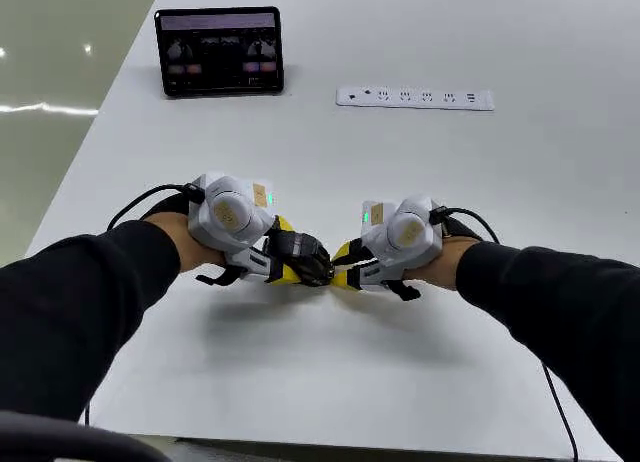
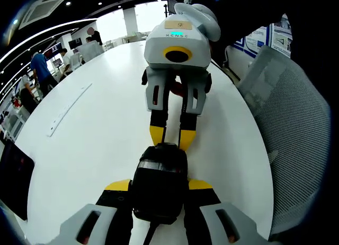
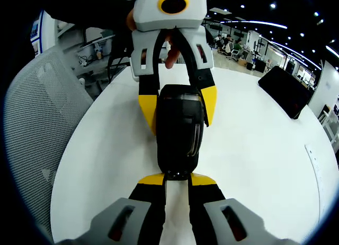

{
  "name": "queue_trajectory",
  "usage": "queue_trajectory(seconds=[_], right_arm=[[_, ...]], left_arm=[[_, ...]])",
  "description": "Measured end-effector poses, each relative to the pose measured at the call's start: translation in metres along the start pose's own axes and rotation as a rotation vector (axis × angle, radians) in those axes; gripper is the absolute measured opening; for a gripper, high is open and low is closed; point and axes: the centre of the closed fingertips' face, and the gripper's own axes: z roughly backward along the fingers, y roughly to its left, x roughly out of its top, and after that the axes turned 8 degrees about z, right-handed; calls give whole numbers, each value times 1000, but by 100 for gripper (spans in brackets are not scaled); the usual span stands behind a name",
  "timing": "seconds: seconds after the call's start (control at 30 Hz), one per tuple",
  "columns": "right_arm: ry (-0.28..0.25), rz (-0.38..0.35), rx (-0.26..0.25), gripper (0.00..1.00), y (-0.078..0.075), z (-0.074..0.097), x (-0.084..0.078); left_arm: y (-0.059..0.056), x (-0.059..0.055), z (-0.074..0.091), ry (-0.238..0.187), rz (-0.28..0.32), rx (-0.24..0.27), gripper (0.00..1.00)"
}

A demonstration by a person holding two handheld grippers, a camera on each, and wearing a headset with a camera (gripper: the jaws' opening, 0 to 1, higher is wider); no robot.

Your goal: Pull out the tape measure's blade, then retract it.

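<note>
White workbench surface seen from the head view, with the person's dark sleeves entering at the nearest edge on both sides. Just beyond them, two hand-held grippers meet nose to nose at the middle of the bench. The left gripper is clamped across the black tape measure, with one yellow-tipped jaw on either side of the case. Whether the case rests on the bench or hangs just above it cannot be told. The right gripper faces it, its jaws drawn close together on either side of a small dark piece at the mouth of the case, apparently the blade's end hook. Whether they actually pinch it cannot be told. No length of blade is visible between the case and the right jaws. The task is therefore judged to stand at its very start: the case is secured and the hook is being taken, but the pull-out is not yet made and the retraction is wholly left to do. The next move would call for the right gripper to draw straight away from the left while the case is held steady. Farther back on the bench, well apart from the work, a white power strip lies to the right and a dark tablet stands propped to the left, its screen lit. Glossy floor lies beyond the bench's left edge.
</note>
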Motion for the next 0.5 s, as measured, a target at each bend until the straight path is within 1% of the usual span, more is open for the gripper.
queue_trajectory(seconds=[0.07,0.27,0.37,0.43,0.5], right_arm=[[-9,25,3,11,0,0,-1],[-13,11,6,8,-2,0,0],[-14,-16,13,7,-2,1,-1],[-19,-17,20,6,-3,4,0],[-15,-8,21,6,-2,3,0]], left_arm=[[0,-1,0,3,3,0,33],[1,-1,-1,25,25,-2,32],[0,-1,0,34,25,-5,32],[-1,-1,0,38,25,-5,32],[-2,-1,0,43,29,-5,32]])
